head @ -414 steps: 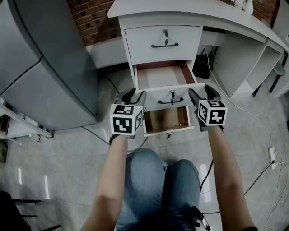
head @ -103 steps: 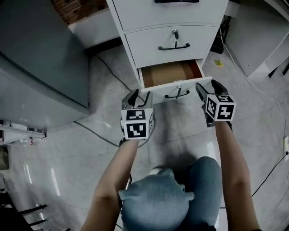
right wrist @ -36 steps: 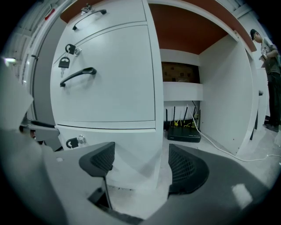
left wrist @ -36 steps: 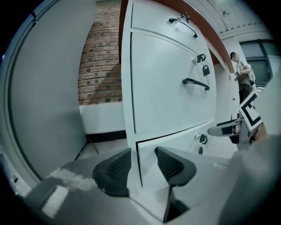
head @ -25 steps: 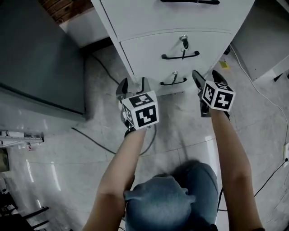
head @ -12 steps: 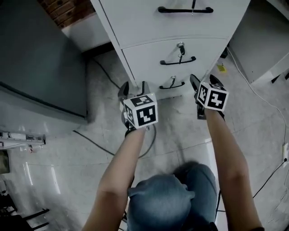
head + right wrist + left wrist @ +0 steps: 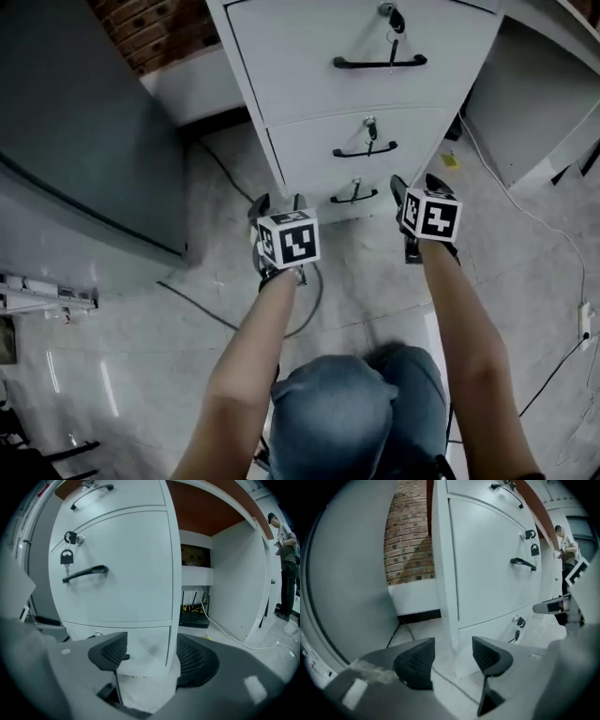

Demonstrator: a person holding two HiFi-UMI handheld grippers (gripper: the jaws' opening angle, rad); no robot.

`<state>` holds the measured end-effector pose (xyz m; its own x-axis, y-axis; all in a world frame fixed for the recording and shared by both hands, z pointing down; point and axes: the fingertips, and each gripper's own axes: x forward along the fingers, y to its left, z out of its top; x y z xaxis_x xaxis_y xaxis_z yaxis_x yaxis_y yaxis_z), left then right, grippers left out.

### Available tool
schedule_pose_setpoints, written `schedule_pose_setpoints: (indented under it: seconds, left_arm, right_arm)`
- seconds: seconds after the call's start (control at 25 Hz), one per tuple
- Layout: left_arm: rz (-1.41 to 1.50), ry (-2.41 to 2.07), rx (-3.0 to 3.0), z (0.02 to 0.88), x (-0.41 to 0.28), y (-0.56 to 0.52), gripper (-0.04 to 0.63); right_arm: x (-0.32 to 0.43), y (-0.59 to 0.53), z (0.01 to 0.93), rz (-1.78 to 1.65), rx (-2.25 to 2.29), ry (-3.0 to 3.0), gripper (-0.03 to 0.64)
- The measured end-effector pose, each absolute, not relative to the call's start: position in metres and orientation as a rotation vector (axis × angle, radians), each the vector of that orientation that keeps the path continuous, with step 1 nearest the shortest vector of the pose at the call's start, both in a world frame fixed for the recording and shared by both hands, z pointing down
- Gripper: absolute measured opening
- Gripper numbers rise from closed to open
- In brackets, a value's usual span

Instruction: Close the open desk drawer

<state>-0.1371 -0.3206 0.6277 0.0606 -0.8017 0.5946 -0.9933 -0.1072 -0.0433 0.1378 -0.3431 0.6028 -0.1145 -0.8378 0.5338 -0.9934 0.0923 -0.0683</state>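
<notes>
Facing the shut bottom drawer (image 7: pixel 323 192) — left hand-held gripper (image 7: pixel 277 200) wide, right hand-held gripper (image 7: pixel 415 181) closing, both empty.

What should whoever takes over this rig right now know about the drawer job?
Left hand-held gripper: open, empty, by the left front corner of the desk.
Right hand-held gripper: jaws closing, nothing between them, by the right front corner.
Drawers: bottom drawer, middle drawer and top drawer all sit flush; none is open.
Done: the drawer is closed.
Left: probably only to draw both grippers back.
</notes>
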Motion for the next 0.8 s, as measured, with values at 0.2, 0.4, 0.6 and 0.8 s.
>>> schedule_pose_setpoints:
  seconds: [0.2, 0.4, 0.6, 0.8]
  left_arm:
    - [0.661, -1.757, 1.936, 0.623, -0.143, -0.305, 0.259]
    - [0.569, -1.754, 1.939, 0.597, -0.146, -0.293, 0.259]
    - [0.512, -1.772, 1.969, 0.565, -0.143, -0.275, 0.246]
    - [0.482, -1.795, 2.015, 0.529, -0.142, -0.257, 0.219]
  right_arm:
    - [0.133, -0.326, 0.577, 0.548, 1.790, -2.044, 0.302]
    - [0.125, -0.305, 0.549, 0.495, 1.776, -2.094, 0.255]
    - [0.120, -0.280, 0.525, 0.457, 1.757, -2.148, 0.227]
    - [0.116, -0.260, 0.501, 0.415, 1.748, -2.201, 0.193]
